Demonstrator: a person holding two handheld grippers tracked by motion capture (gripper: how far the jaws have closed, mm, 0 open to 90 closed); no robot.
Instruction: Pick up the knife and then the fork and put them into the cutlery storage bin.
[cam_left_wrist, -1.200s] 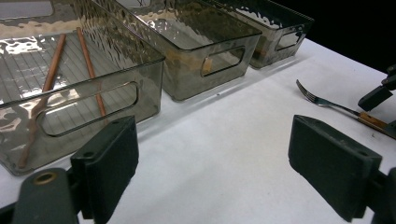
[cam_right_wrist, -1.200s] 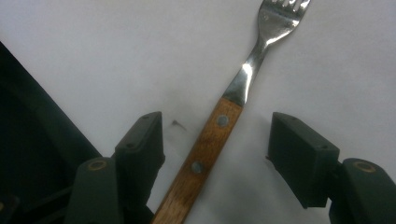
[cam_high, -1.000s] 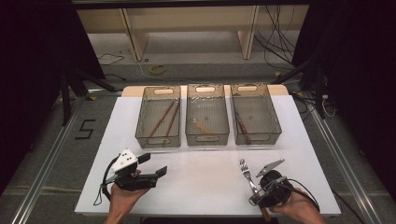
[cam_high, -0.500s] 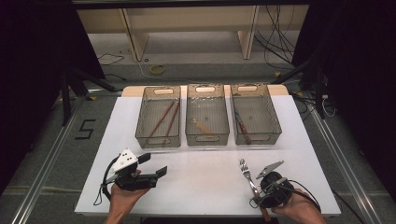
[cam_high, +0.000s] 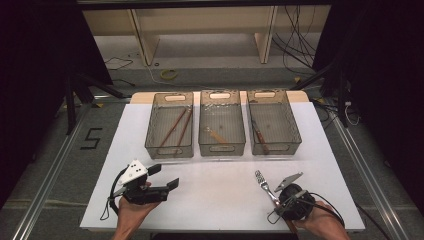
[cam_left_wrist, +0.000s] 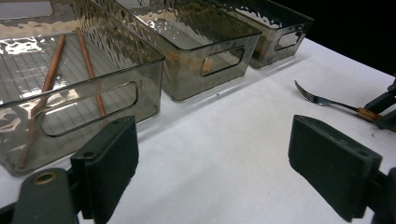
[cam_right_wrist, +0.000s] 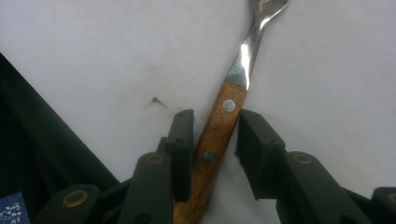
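Right gripper view: right gripper (cam_right_wrist: 215, 140) jaws straddle fork (cam_right_wrist: 219, 135) handle, gap on one side, not clamped. High view: left gripper (cam_high: 164, 176) spread wide, empty.

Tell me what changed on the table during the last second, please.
Nothing visibly changed. The right claw sits around the wooden handle of the fork, jaws a little apart, and the open left claw hovers over the white table. The three bins keep their contents.
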